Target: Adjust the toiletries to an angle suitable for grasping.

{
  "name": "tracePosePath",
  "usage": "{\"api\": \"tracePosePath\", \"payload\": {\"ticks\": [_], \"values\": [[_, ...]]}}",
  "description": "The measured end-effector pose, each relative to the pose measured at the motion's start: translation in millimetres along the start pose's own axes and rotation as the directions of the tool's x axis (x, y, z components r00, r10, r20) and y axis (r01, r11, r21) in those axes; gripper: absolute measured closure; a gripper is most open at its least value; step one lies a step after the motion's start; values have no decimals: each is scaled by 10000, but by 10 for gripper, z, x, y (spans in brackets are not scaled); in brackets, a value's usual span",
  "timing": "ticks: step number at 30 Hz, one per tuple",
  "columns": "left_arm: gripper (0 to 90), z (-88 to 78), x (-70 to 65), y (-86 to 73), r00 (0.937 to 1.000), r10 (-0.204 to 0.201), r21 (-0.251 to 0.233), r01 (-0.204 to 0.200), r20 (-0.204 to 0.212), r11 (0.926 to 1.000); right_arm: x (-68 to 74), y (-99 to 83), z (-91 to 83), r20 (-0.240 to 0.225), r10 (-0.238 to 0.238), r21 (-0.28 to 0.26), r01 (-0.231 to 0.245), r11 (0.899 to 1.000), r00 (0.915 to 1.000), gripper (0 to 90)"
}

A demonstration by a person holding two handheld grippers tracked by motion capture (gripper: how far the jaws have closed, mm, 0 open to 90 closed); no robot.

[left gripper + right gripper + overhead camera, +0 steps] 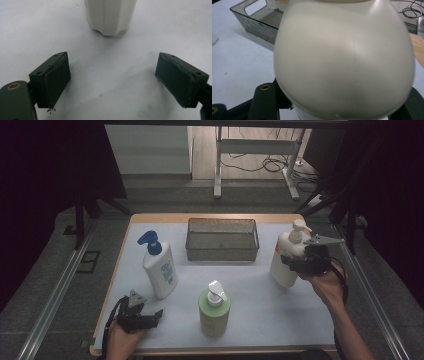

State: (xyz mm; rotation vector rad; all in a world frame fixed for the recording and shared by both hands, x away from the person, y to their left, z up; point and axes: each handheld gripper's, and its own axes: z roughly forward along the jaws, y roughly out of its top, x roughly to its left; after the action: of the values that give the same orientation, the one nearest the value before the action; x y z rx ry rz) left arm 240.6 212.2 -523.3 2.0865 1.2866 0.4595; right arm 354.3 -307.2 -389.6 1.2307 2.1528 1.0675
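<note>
A cream pump bottle [285,262] stands at the table's right side. My right gripper [296,263] holds it from the right, its jaws pressed on the bottle's body. In the right gripper view the cream bottle [344,57] bulges between the jaws and hides their tips. A white bottle with a blue pump [159,267] stands left of centre, and a green bottle with a white pump [215,310] stands front centre. My left gripper [154,316] rests low at the front left, open and empty. Beyond the left gripper [112,82] stands the base of a pale bottle [110,17].
A dark mesh basket [222,251] sits at the back centre of the white table top [260,300]. Its corner [259,25] shows behind the cream bottle. Metal rails run along both sides of the table.
</note>
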Motion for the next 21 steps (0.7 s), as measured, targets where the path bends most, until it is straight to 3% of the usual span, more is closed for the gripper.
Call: {"api": "tracePosePath", "payload": {"ticks": [6,21], "values": [[122,0,0,0,10000,2,1,-2,1,10000,61,135,-43,-197,130,-67,-131,9999,9997,366],[122,1,2,1,10000,29,-17,-29,-4,10000,378,560,-69,-789,-201,-430,168,9989,9967,367]]}}
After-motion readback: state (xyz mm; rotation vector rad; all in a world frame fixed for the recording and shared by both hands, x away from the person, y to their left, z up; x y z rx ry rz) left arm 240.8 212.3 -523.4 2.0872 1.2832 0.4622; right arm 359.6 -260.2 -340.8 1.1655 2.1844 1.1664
